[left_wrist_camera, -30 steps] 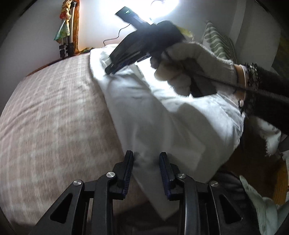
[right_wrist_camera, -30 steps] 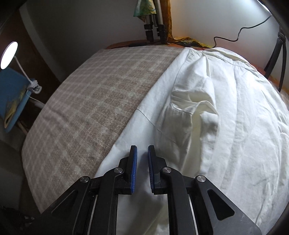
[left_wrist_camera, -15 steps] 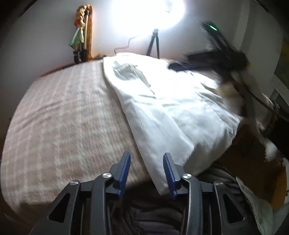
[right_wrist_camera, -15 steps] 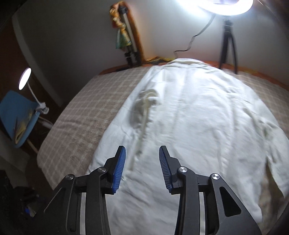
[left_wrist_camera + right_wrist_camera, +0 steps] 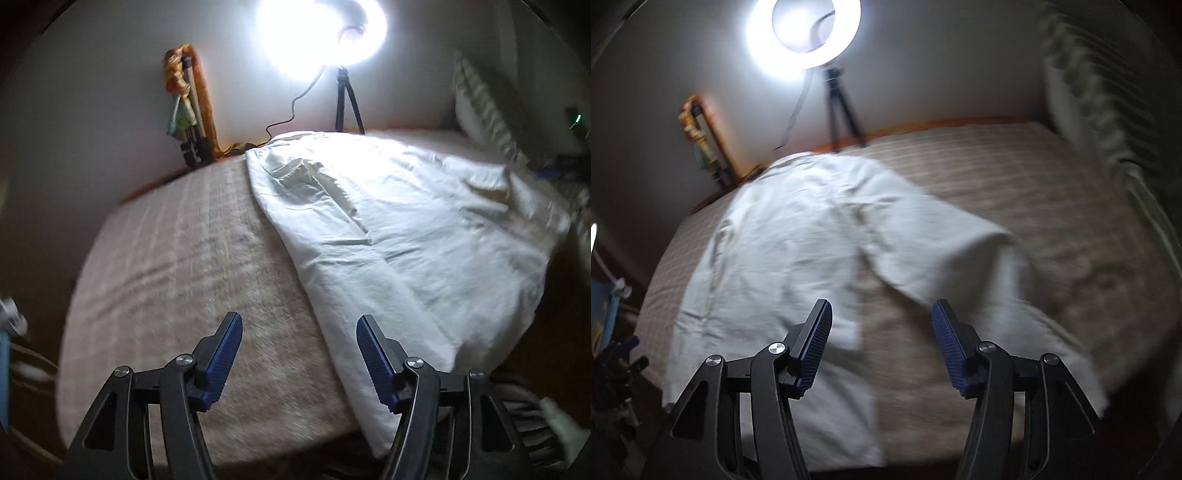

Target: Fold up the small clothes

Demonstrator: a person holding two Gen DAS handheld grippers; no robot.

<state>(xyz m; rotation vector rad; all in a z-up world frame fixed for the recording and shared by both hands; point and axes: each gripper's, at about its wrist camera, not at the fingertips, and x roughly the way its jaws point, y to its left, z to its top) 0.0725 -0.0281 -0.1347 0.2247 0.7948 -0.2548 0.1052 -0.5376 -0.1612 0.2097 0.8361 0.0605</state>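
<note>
A white shirt (image 5: 406,229) lies spread on a bed with a beige checked cover (image 5: 177,266). Its left side is folded inward, and its hem hangs over the near edge. My left gripper (image 5: 297,354) is open and empty, raised above the bed's near edge, left of the shirt's hem. In the right wrist view the shirt (image 5: 783,236) lies flat with one sleeve (image 5: 942,236) stretched out to the right. My right gripper (image 5: 881,343) is open and empty, above the near bed edge between body and sleeve.
A bright ring light (image 5: 321,33) on a tripod (image 5: 347,99) stands behind the bed against the wall. A second tripod with colourful cloth (image 5: 188,110) stands at the back left. A striped pillow (image 5: 484,103) leans at the right. A blue chair (image 5: 605,310) is at the left.
Both grippers opened wide and pulled back and up from the shirt. The right gripper left the shirt's folded left side and now sits further right, near the sleeve.
</note>
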